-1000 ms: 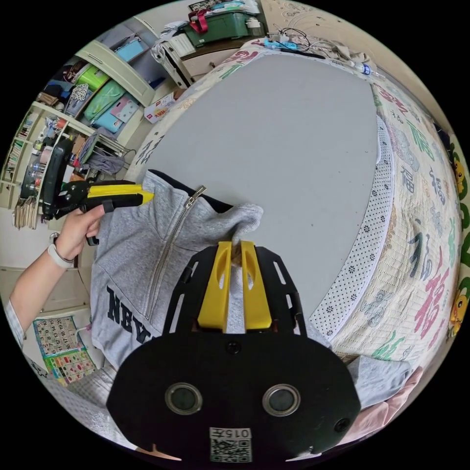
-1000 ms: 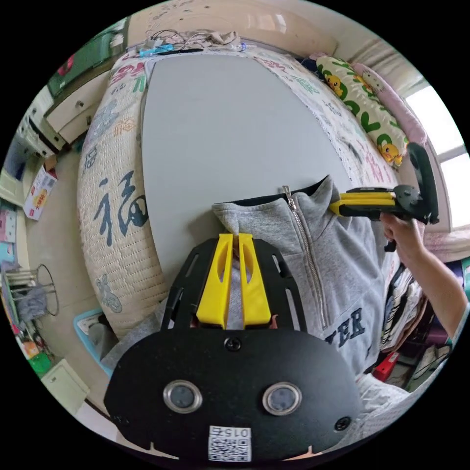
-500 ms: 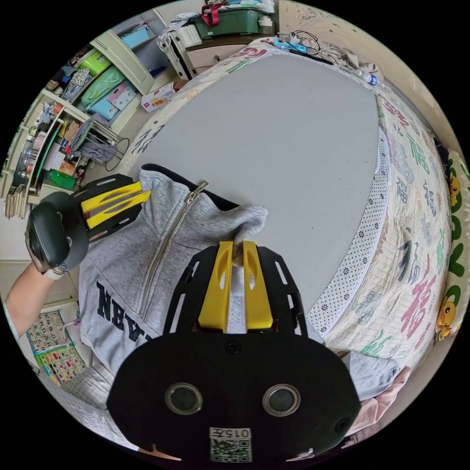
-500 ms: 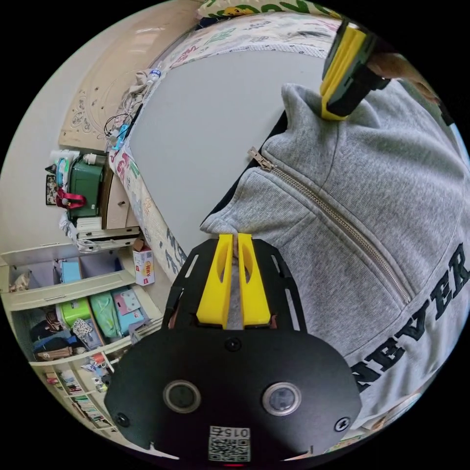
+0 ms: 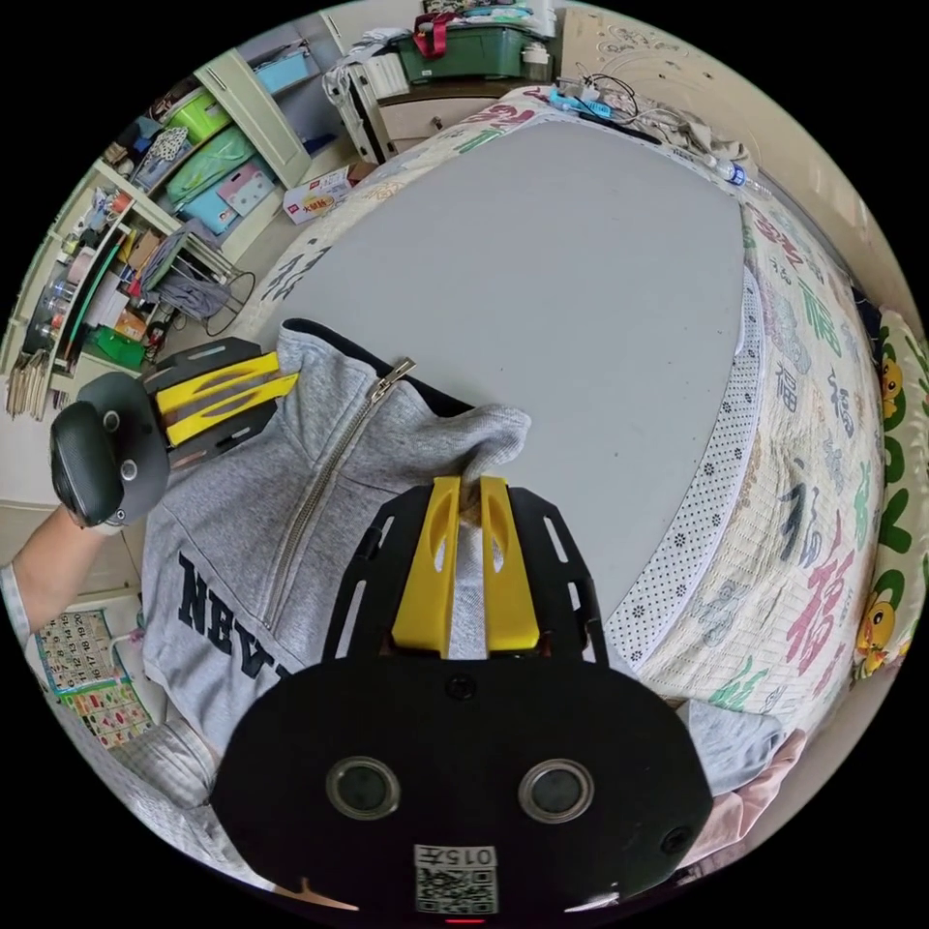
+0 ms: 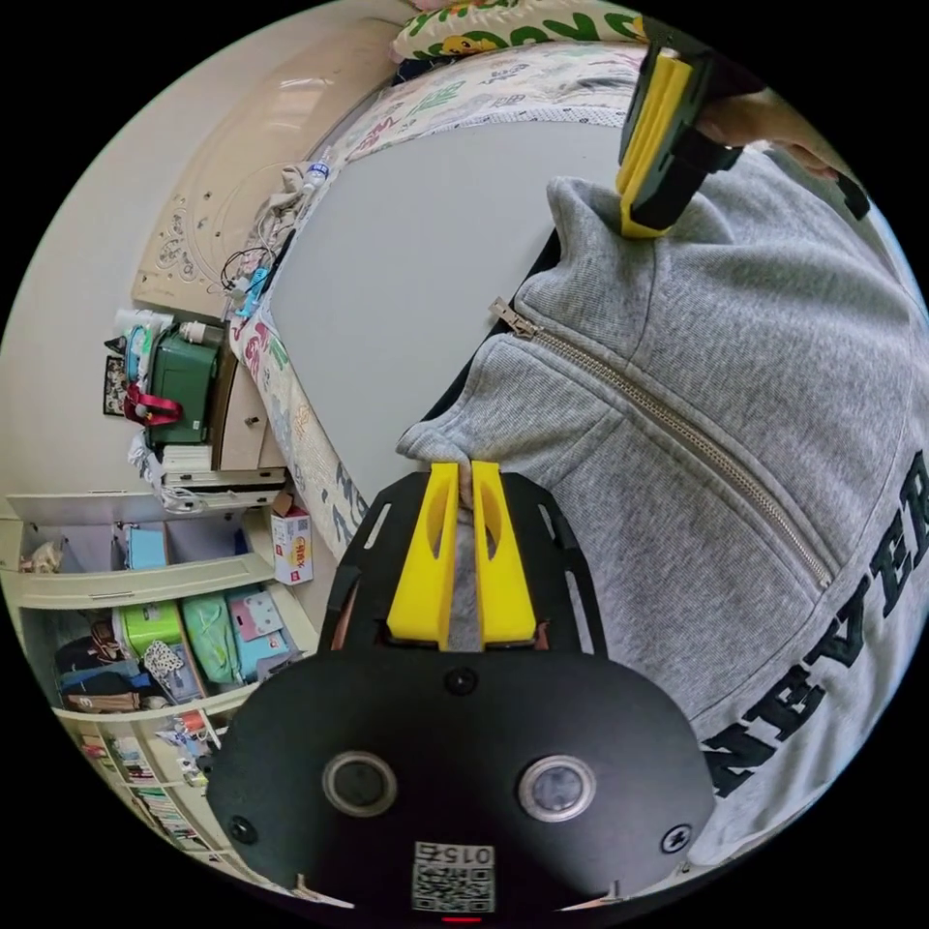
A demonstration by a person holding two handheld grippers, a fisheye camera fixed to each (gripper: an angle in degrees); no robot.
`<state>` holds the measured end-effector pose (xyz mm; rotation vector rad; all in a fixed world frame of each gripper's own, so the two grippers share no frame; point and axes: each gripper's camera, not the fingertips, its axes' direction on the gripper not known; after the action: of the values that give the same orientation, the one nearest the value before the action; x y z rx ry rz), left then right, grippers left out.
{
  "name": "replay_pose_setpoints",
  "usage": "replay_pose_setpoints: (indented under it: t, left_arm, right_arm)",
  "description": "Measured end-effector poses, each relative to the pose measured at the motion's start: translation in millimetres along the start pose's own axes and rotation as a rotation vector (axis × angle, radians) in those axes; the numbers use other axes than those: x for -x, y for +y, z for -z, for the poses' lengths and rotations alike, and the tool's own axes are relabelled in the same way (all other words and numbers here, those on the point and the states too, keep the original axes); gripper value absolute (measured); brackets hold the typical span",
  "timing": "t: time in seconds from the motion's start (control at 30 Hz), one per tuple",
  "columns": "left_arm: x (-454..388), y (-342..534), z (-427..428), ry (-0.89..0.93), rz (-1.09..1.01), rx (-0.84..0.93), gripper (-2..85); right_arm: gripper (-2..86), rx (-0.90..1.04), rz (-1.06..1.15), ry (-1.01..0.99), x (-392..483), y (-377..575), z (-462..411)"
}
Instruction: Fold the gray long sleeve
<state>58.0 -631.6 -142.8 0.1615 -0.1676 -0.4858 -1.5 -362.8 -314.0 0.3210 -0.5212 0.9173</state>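
Note:
A gray zip-neck long sleeve (image 5: 290, 484) with dark lettering hangs by its shoulders at the near edge of the bed. My left gripper (image 5: 467, 484) is shut on one shoulder by the collar. My right gripper (image 6: 463, 472) is shut on the other shoulder. In the left gripper view the right gripper (image 5: 285, 373) pinches the collar's far side, with a hand behind it. In the right gripper view the long sleeve (image 6: 726, 387) spreads to the right, and the left gripper (image 6: 634, 227) bites its upper corner. The zipper runs between the two grips.
A flat gray mat (image 5: 542, 271) covers the bed (image 5: 823, 464), which has a printed cover. Cables (image 5: 600, 92) lie at the bed's far end. Cluttered shelves (image 5: 174, 174) and a green box (image 5: 464, 48) stand beyond. More cloth (image 5: 735, 745) hangs below the bed edge.
The right gripper has rolled about a quarter turn, so its view has rotated. Both grippers keep hold of the shoulders, and the garment has shifted only slightly.

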Motion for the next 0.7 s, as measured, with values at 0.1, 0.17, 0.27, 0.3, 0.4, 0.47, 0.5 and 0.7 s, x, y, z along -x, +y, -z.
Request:
replay_pose_setpoints:
  t: [0.1,0.17,0.27,0.3,0.4,0.47,0.5,0.7]
  left_arm:
    - [-1,6,12,0.013,-0.018,0.002,3.8]
    - [-9,17,27,-0.049,-0.059,-0.018,5.5]
    - [-17,59,71,-0.1,-0.116,-0.101,5.9]
    - [-19,84,90,-0.1,-0.133,-0.126,5.9]
    - [-26,163,130,-0.157,-0.214,-0.132,6.7]
    - [-29,218,145,-0.194,-0.289,-0.103,7.5]
    - [-29,257,153,-0.211,-0.347,-0.076,8.1]
    - [7,420,159,-0.297,-0.56,0.149,11.1]
  right_arm:
    - [3.9,-0.026,0.195,0.22,20,18,-34]
    - [5.9,-0.057,0.343,0.387,38,37,-54]
    - [8.4,-0.117,0.564,0.584,55,89,-81]
    - [8.8,-0.13,0.641,0.624,56,118,-90]
    - [9.6,-0.039,0.813,0.654,40,201,-117]
    - [10.2,0.062,0.909,0.712,20,252,-135]
    - [10.6,0.128,0.959,0.767,2,285,-147]
    - [11.7,0.373,1.139,0.987,-95,404,-194]
